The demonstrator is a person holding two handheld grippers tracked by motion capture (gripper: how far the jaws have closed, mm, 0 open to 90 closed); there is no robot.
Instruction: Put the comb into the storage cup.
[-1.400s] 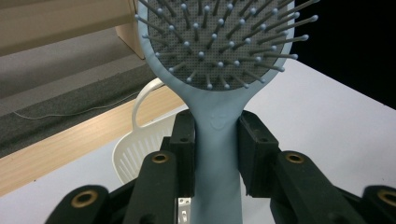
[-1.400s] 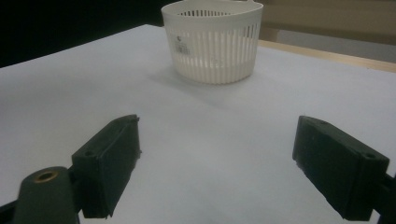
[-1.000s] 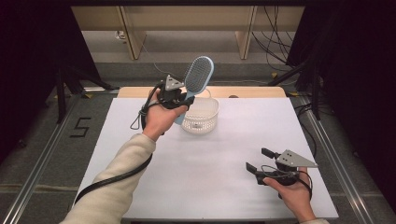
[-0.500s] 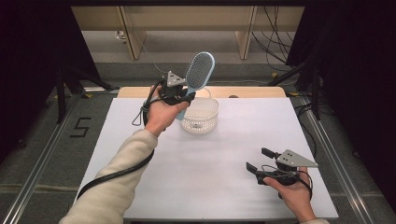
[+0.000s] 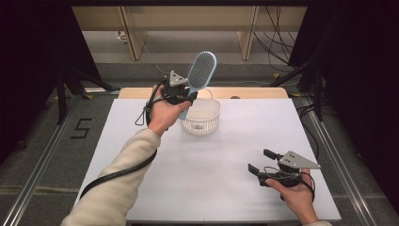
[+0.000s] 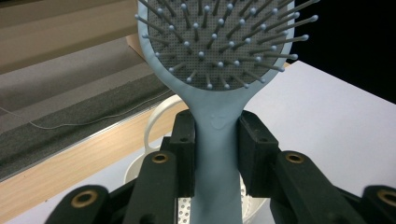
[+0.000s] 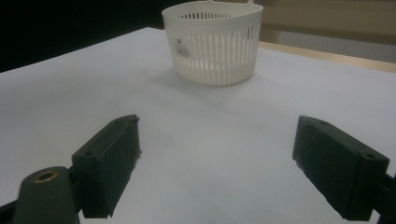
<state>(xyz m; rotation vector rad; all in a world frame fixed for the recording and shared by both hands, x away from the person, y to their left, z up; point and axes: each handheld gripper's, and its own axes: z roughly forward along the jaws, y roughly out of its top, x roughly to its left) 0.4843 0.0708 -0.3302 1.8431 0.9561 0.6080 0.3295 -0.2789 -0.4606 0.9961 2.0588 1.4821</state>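
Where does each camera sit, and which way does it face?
High view: above the person's side, facing forward and down on the table; both forearms show.
Left gripper view: on the left tongs, facing the hairbrush they clamp.
Right gripper view: on the open right tongs, facing across the table.
All share the white basket.

Light-blue paddle hairbrush [image 5: 201, 70] is standing roughly upright in the air, head up and tilting slightly right, grey bristle pad with ball-tipped pins facing the left gripper view [image 6: 219, 42]. Its handle is sitting clamped on both sides, lower end hanging over the white slotted basket [image 5: 202, 121], which is resting on the far-centre table.
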